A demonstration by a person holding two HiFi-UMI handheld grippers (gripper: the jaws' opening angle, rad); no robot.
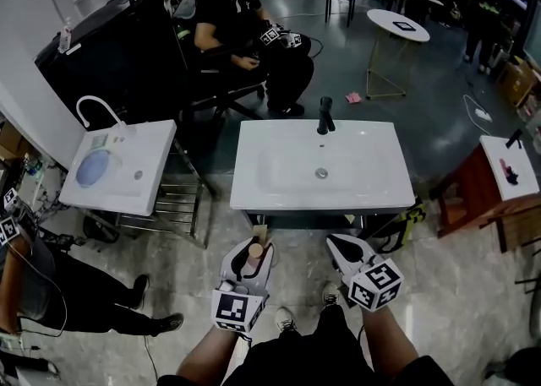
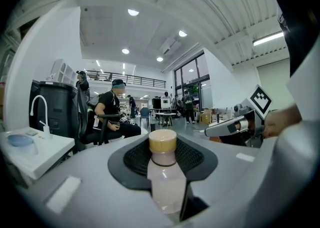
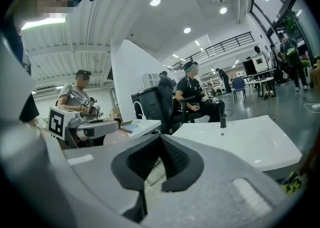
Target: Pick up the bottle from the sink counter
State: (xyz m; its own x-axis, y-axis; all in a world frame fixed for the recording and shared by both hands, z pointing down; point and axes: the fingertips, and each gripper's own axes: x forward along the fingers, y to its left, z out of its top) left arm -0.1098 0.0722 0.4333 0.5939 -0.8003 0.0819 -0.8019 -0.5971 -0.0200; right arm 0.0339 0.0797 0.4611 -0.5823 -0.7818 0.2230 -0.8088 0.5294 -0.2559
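Observation:
A pale pinkish bottle [image 2: 163, 182] with a tan cap stands upright between the black pads of my left gripper [image 2: 163, 159], which is shut on it. In the head view the bottle [image 1: 254, 258] and the left gripper [image 1: 250, 264] are over the floor, just in front of the white sink counter [image 1: 372, 194]. My right gripper [image 1: 341, 247] is beside it on the right, with its jaws together and nothing in them. In the right gripper view its pads [image 3: 172, 159] meet at the tip, and the counter [image 3: 250, 142] with a black faucet [image 3: 223, 118] lies ahead.
A second white basin [image 1: 152, 165] with a white tap stands on a metal frame at the left. A person in black sits behind the counter [image 1: 245, 25], and another person [image 1: 51, 283] is low at the left. A brown stand [image 1: 473, 194] is at the right, a round table [image 1: 399, 25] farther back.

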